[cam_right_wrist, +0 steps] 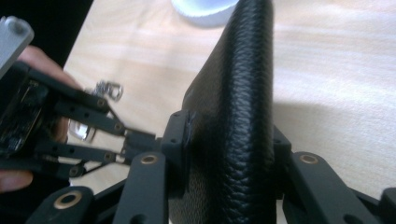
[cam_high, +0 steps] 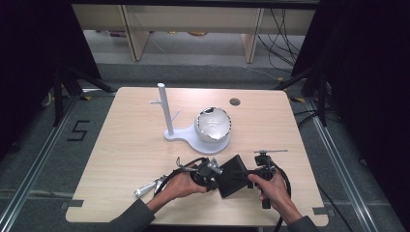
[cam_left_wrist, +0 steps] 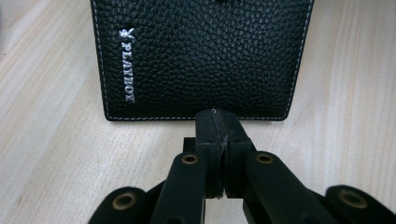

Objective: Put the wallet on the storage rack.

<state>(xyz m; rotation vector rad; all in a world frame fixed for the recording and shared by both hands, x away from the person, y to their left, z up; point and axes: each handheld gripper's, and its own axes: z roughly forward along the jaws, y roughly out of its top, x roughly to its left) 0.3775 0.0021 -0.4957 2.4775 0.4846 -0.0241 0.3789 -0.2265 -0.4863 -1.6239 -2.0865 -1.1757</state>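
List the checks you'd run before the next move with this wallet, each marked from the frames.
1. Right claw clamped across the wallet: ok.
2. Left claw holding the wallet: cannot tell; its jaws are shut at the wallet's edge.
3. Wallet folded shut: ok.
4. Bowl on the white stand apart from both claws: ok.
5. Silver cylinder out of the left hand's way: not ok, it lies close beside it.

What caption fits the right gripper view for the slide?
Right tool clamps the black leather wallet by its folded spine above the wooden table.
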